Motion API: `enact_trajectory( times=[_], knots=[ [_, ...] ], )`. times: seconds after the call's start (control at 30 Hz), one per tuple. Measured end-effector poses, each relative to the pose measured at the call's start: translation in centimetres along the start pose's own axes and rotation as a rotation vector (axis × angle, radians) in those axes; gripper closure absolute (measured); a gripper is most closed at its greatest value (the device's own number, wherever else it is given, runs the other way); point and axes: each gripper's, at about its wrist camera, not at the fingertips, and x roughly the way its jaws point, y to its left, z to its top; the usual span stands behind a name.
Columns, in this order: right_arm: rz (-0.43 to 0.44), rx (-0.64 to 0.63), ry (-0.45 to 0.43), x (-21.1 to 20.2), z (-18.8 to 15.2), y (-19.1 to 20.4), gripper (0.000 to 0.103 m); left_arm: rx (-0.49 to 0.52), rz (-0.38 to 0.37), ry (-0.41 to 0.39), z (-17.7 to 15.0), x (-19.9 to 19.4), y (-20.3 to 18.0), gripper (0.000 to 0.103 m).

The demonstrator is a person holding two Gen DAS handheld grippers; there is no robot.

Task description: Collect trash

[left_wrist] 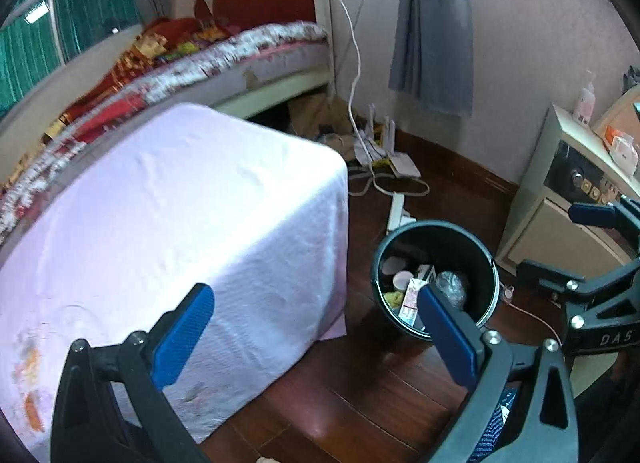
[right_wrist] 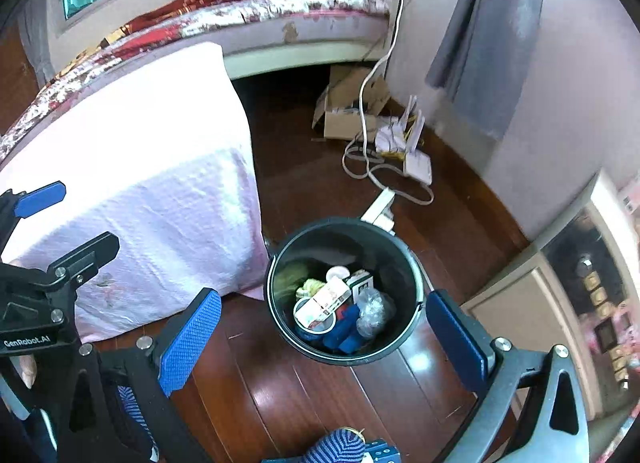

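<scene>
Black trash bin (right_wrist: 345, 291) stands upright on the dark wooden floor (right_wrist: 304, 395), centre of the right wrist frame, lower right of centre in the left wrist frame (left_wrist: 436, 279). Inside: a white-and-red carton (right_wrist: 325, 300), a small green-and-white box (right_wrist: 362, 282), a crumpled clear plastic wrap (right_wrist: 374, 311), a round pale lid (right_wrist: 337, 274), a blue item, possibly cloth (right_wrist: 344, 329); the view is too small to be sure.

Right tool (right_wrist: 324, 327): jaws wide apart, nothing between the blue pads; bin framed between them. Left tool (left_wrist: 316, 327): jaws likewise wide, empty, one pad over the cloth, the other over the bin's near rim.

Counter under a pink cloth (left_wrist: 176, 231) sits just left of the bin, cloth hanging to near the floor. Bed with a patterned cover (left_wrist: 224, 51) behind it, upper left. White cable (right_wrist: 376, 111) runs down the wall to a power strip (right_wrist: 380, 211) just behind the bin. Open cardboard box (right_wrist: 348, 111) and loose papers (right_wrist: 404, 135) against the far wall. Cream cabinet (left_wrist: 536, 223) at right.
</scene>
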Motion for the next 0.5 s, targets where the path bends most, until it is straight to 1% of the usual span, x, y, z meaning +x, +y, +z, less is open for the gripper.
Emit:
enact_trajectory(
  times=[0.1, 0.17, 0.3, 0.5],
  knots=[
    [-0.012, 0.008, -0.040, -2.7, 0.4, 0.5, 0.000, -0.013, -0.008, -0.033, -0.2, -2.4, 0.3, 0.001],
    [-0.024, 0.009, -0.066, -4.3, 0.5, 0.9, 0.000, -0.021, 0.002, -0.055, -0.1, -3.7, 0.5, 0.001],
    [-0.035, 0.023, -0.101, -6.7, 0.5, 1.7, 0.000, -0.040, 0.001, -0.078, 0.1, -5.4, 0.8, 0.001],
    [-0.042, 0.031, -0.132, -9.5, -0.6, 2.3, 0.000, -0.049, 0.018, -0.141, 0.1, -7.4, 0.9, 0.001]
  ],
)
